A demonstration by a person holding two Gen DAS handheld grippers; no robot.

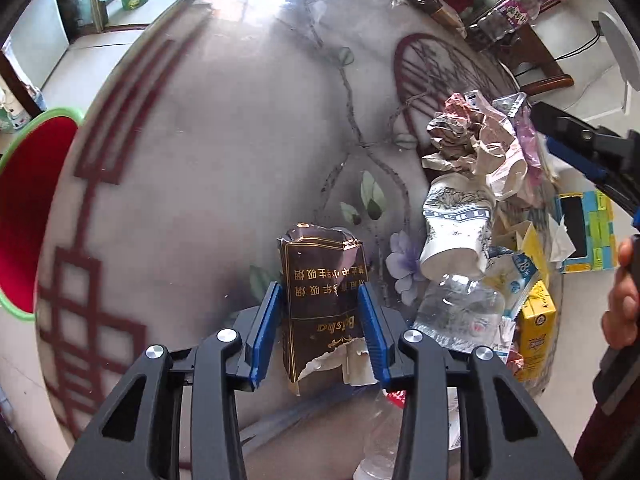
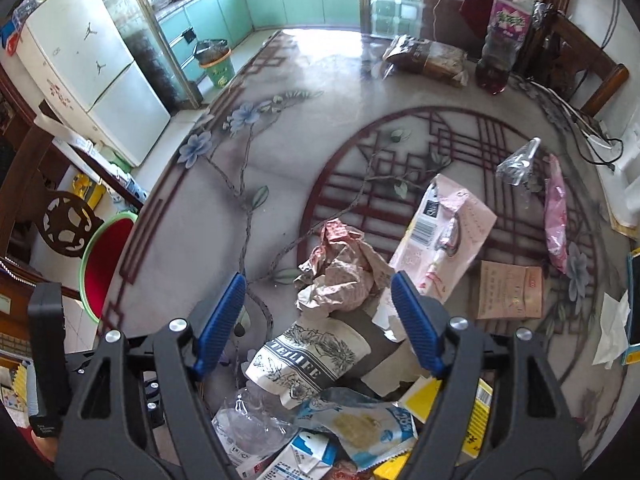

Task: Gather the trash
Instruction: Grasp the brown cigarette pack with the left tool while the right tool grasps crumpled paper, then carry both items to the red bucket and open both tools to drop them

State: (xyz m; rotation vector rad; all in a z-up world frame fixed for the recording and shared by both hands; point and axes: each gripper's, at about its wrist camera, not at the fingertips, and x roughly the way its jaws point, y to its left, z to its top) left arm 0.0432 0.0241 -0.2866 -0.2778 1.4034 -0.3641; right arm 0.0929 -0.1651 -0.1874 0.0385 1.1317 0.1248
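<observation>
Left gripper [image 1: 320, 322]: blue-padded fingers pressed against both sides of a torn dark brown cigarette pack with gold lettering [image 1: 324, 300], lower centre of the left wrist view; the pack stands upright between the pads, its ragged bottom edge showing white card.

Right gripper [image 2: 320, 320]: jaws spread wide with nothing between the pads, hanging over the heap of litter in the lower half of the right wrist view.

Trash heap: a crushed white paper cup with blue floral print [image 2: 308, 356] lies just below the spread pads; a crumpled wad of pinkish-brown paper [image 2: 344, 272] sits just above it, between the fingertips; a squashed clear plastic bottle [image 2: 248, 420] and a light blue and white snack wrapper [image 2: 360, 424] lie at the bottom edge.

Further litter: a flat pink printed packet [image 2: 444, 232] leans right of the wad, a tan cardboard box [image 2: 508, 292] lies beside it, and a twisted pink plastic wrapper [image 2: 556, 220] lies at right.

Bin: a red basin with a green rim [image 1: 20, 216] sits at the left edge of the left wrist view, beside and below the table edge.

Surface: a glossy marble-pattern table with red lattice and flower painting [image 1: 208, 152].
</observation>
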